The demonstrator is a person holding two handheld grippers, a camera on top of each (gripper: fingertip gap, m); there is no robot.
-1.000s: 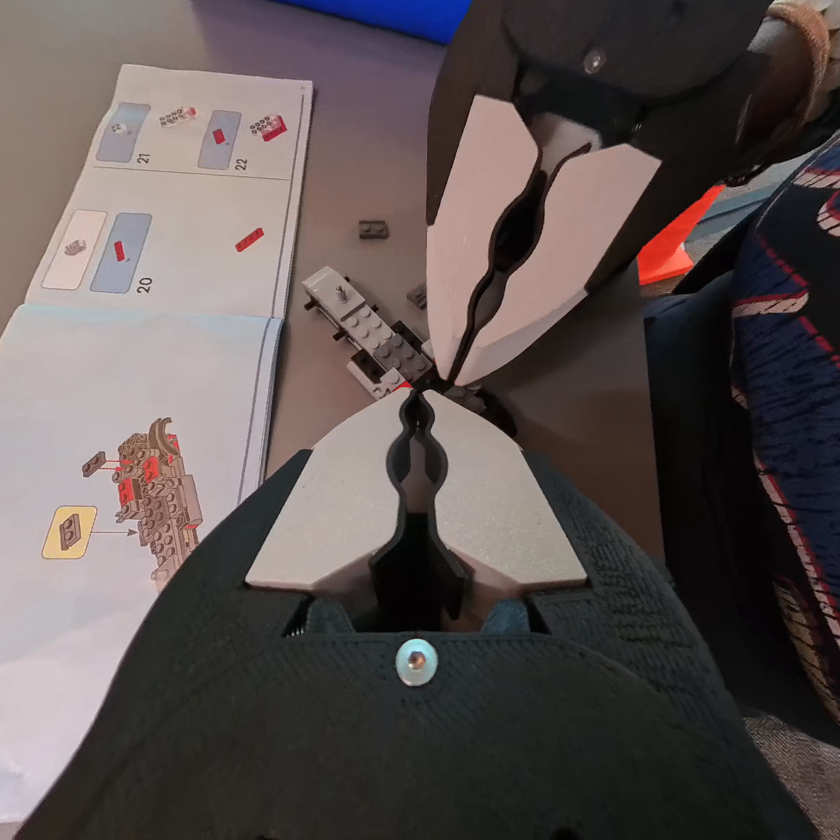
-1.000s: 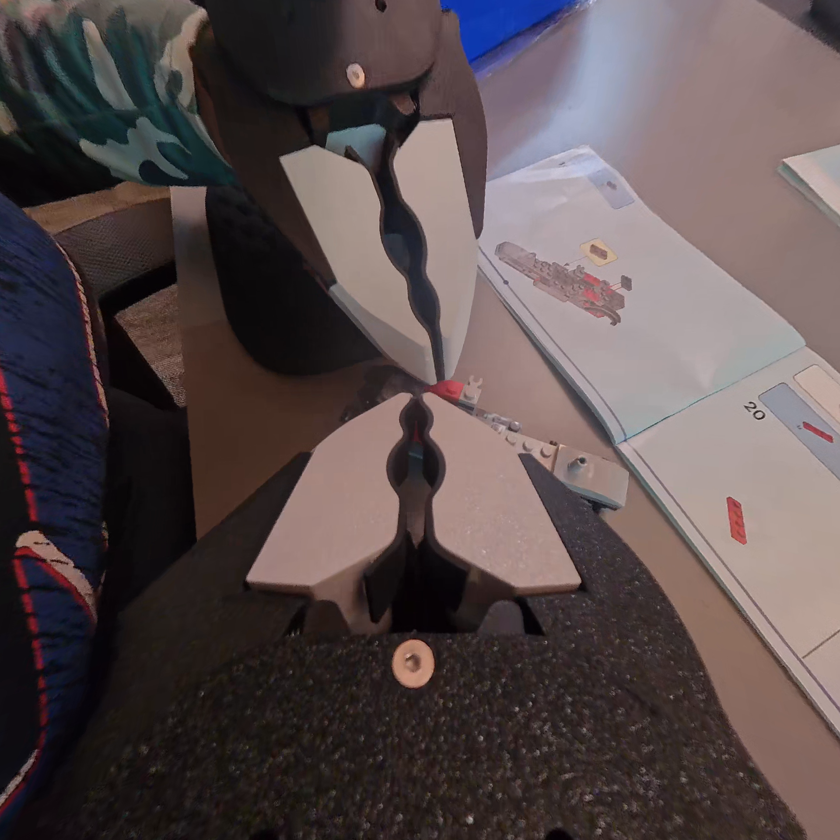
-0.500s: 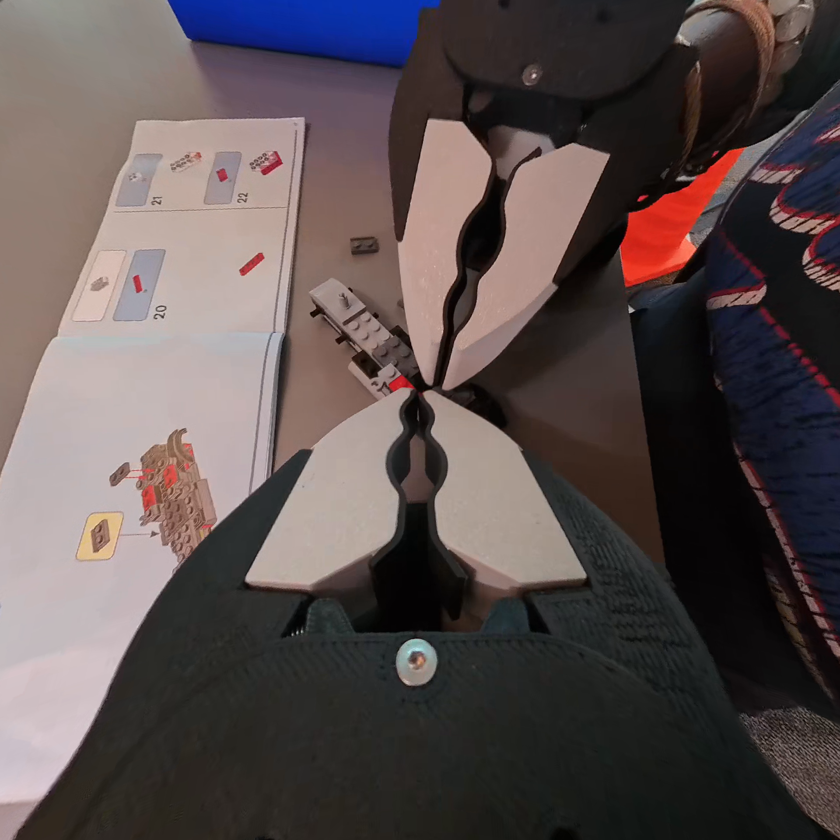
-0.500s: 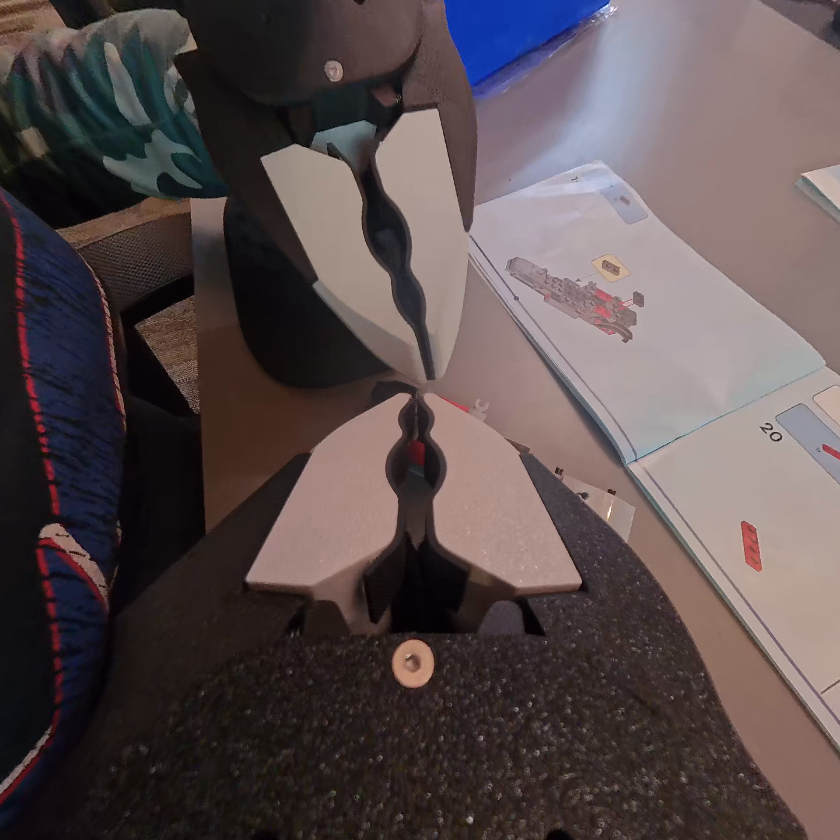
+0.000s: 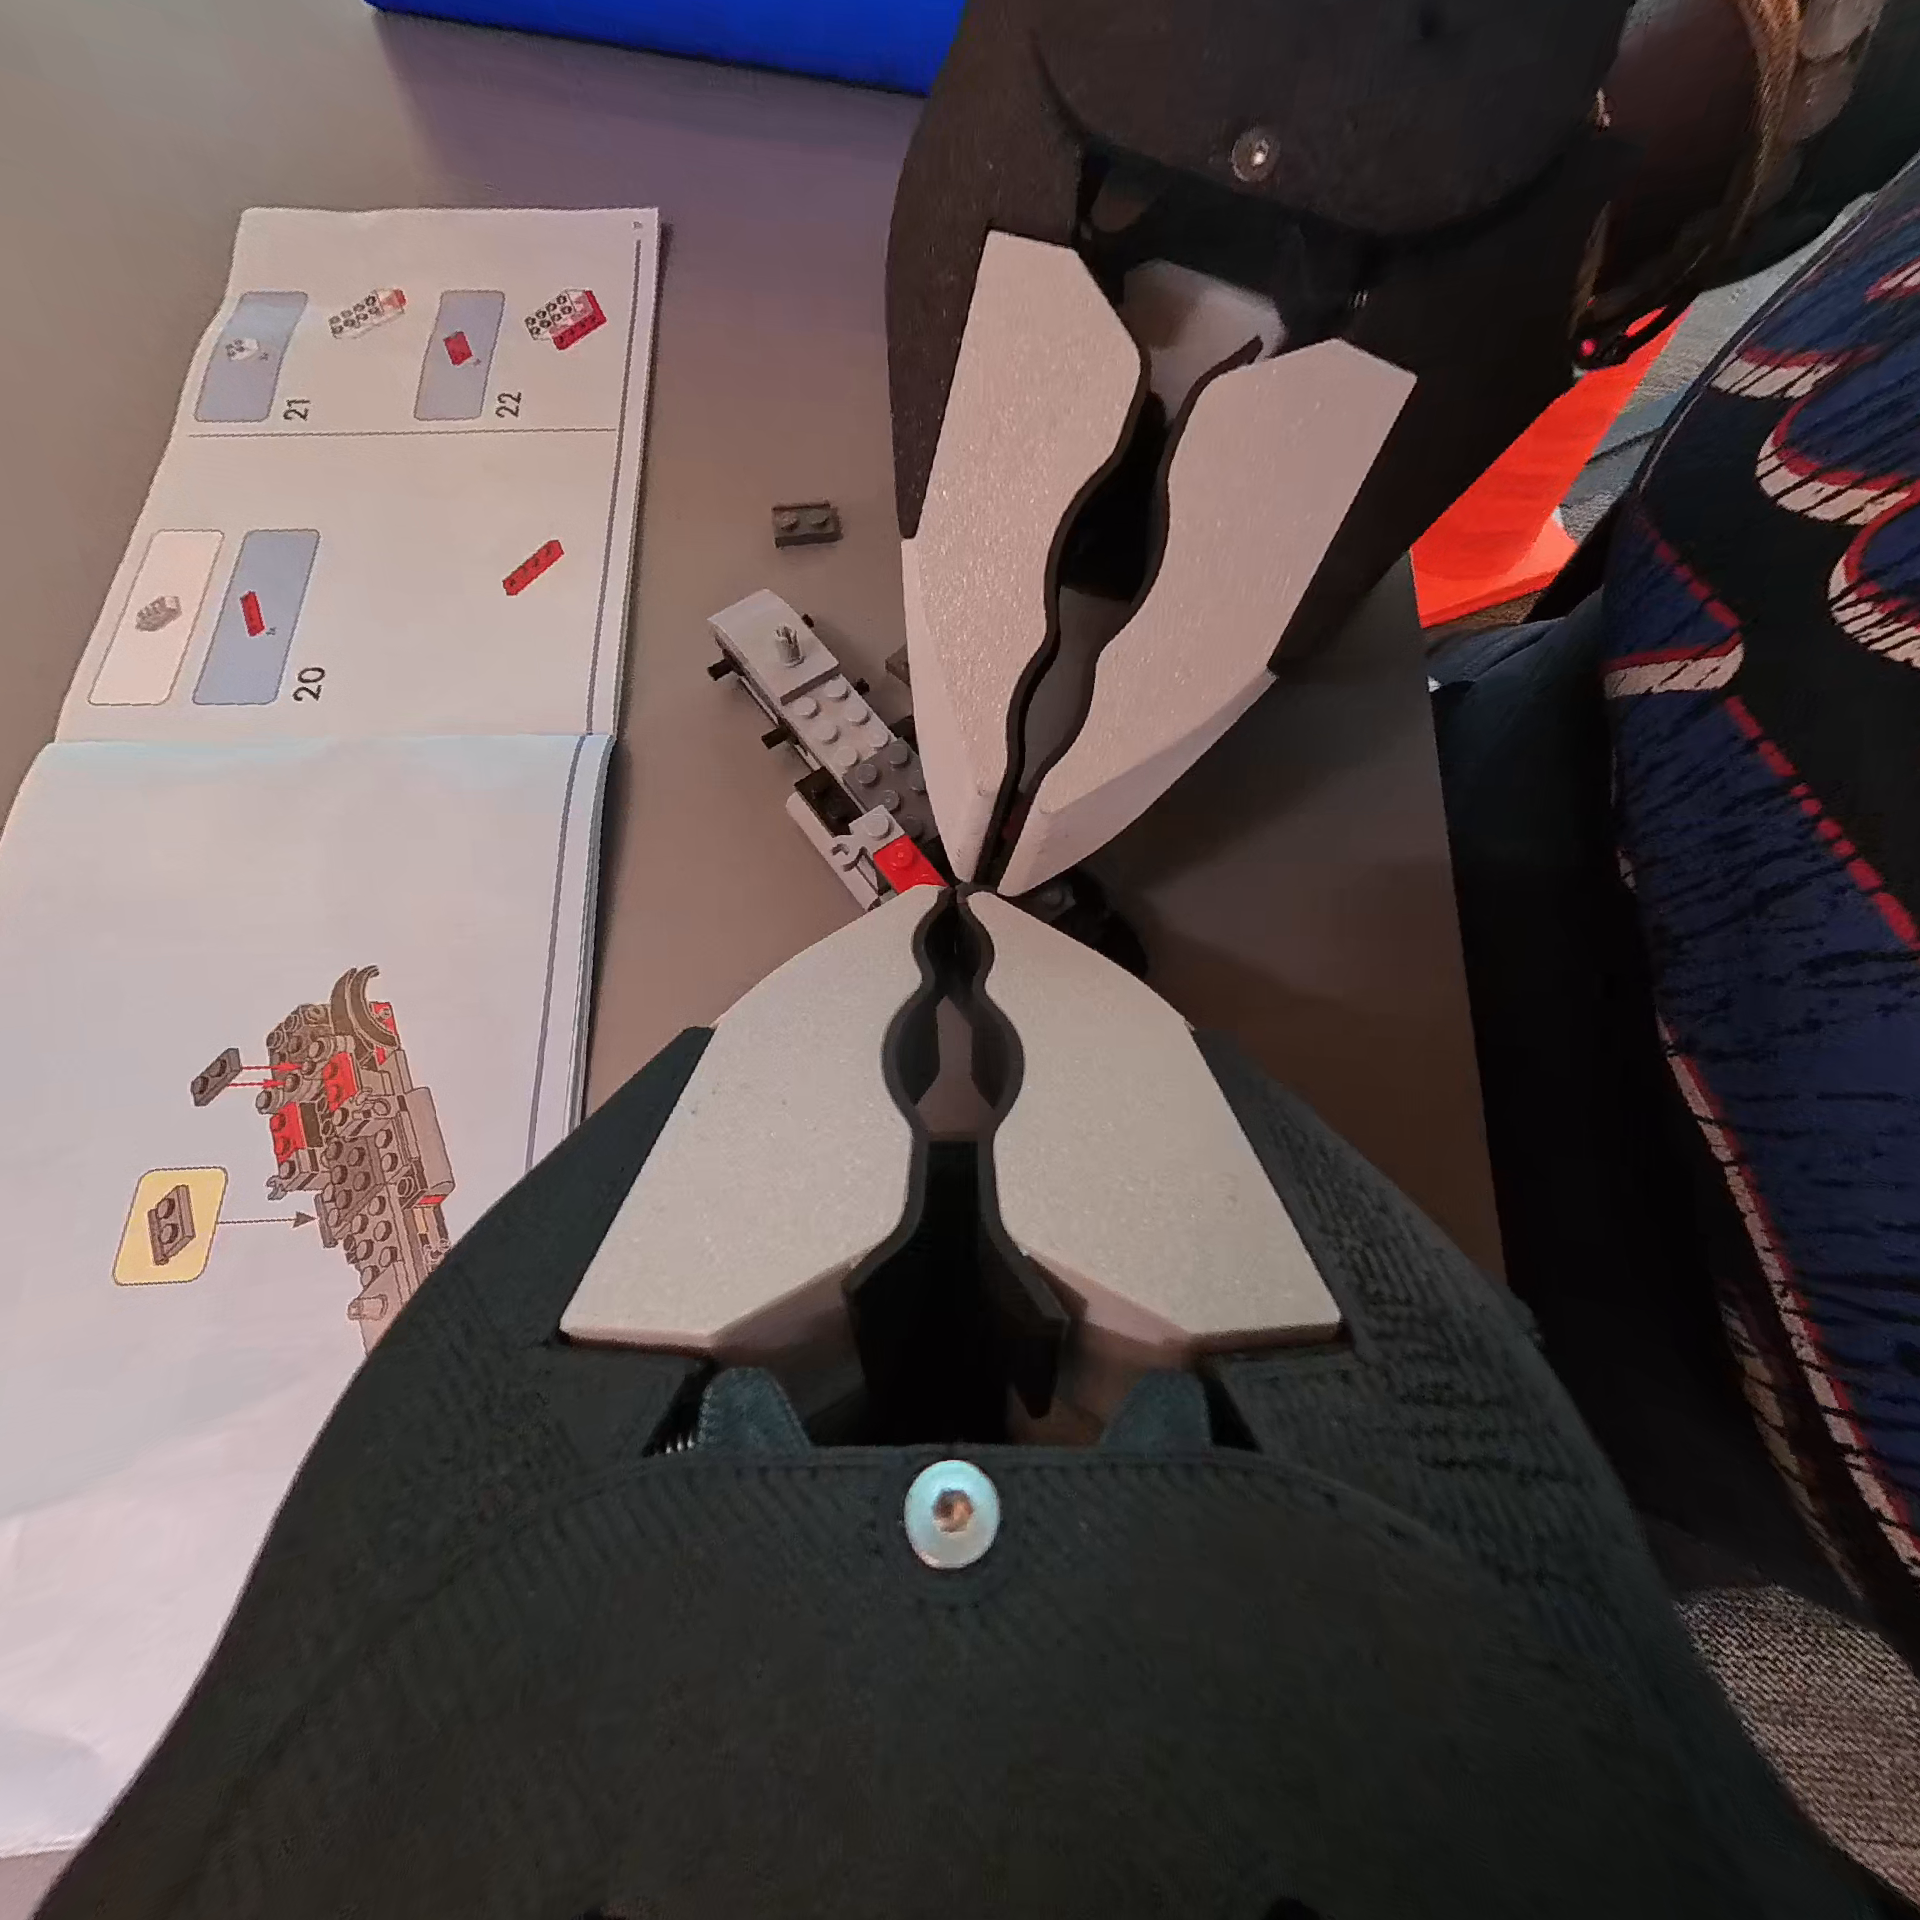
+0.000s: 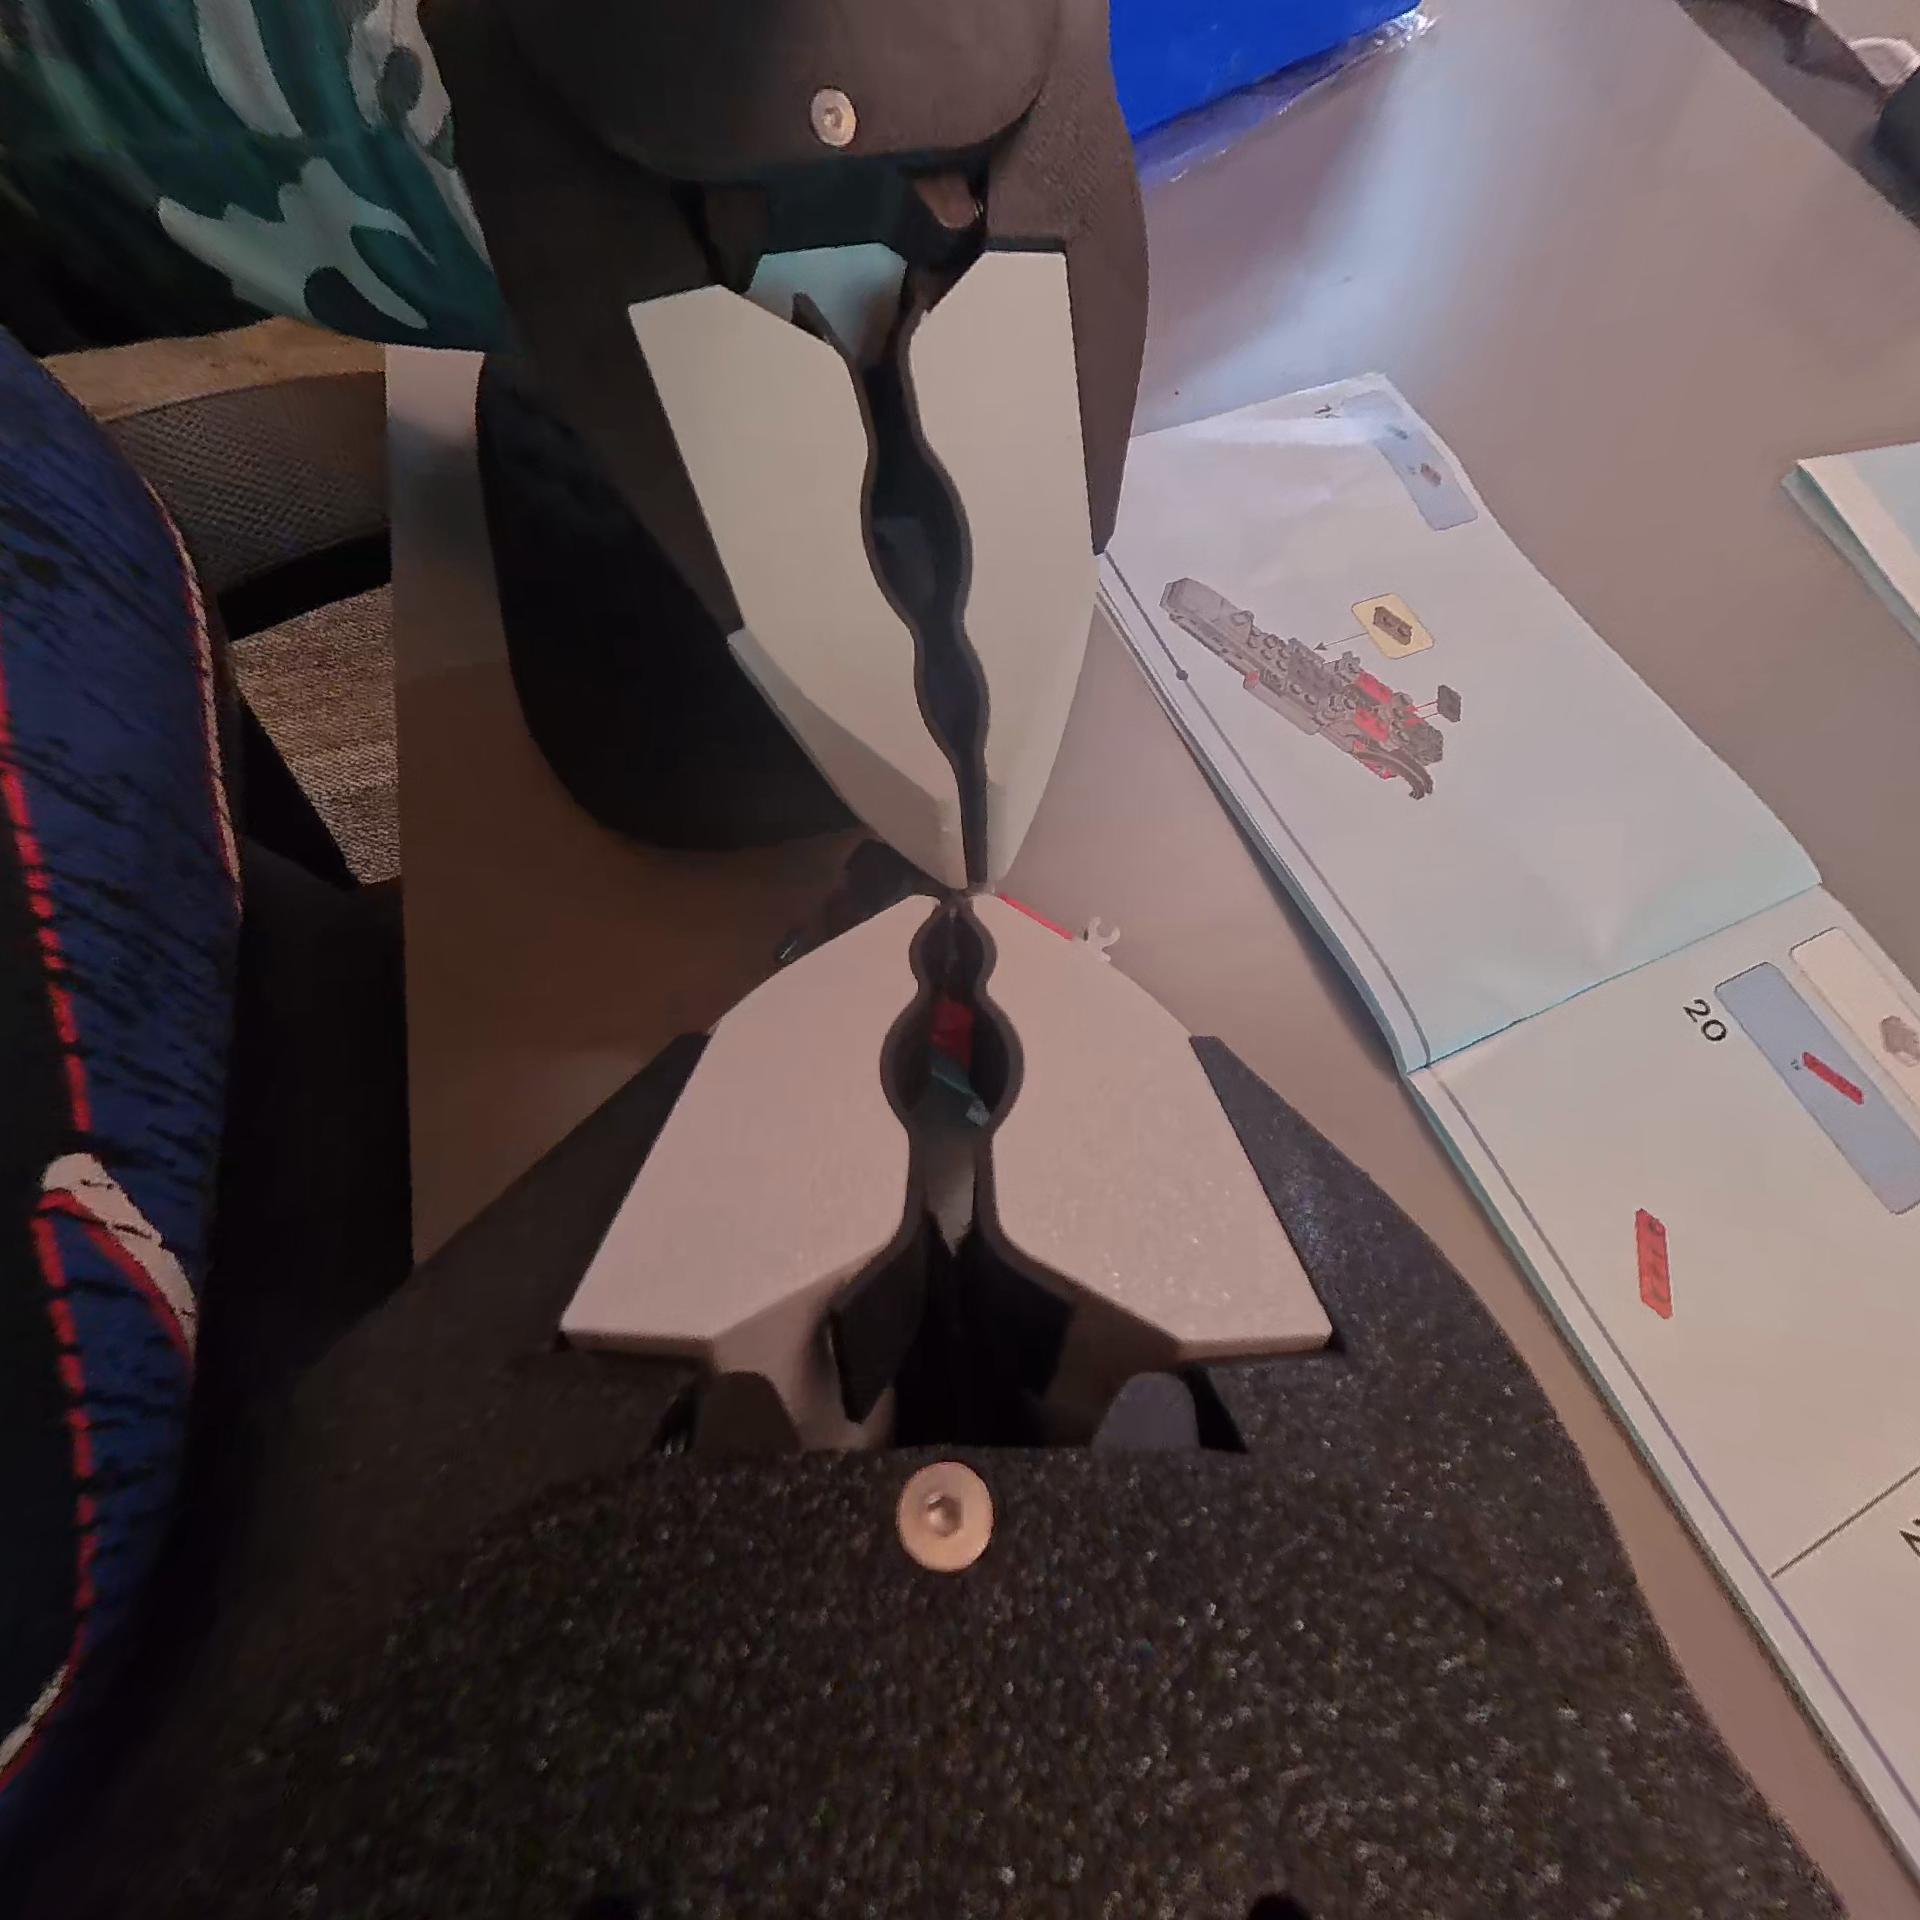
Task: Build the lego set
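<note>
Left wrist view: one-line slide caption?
Both closed grippers, left gripper and right gripper, meet tip-to-tip over the lego model.

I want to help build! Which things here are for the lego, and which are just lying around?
For the build:
lego model
loose grey piece
instruction booklet
left gripper
right gripper

Just lying about:
blue box
orange thing

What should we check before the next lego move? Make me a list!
1. Left gripper shut: ok.
2. Right gripper shut: ok.
3. Something gripped in either: cannot tell, tips meet over the lego model.
4. Model lying on the table: ok.
5. Loose dark grey plate in view beyond the model: ok.
6. Instruction booklet open beside the model: ok.
</note>
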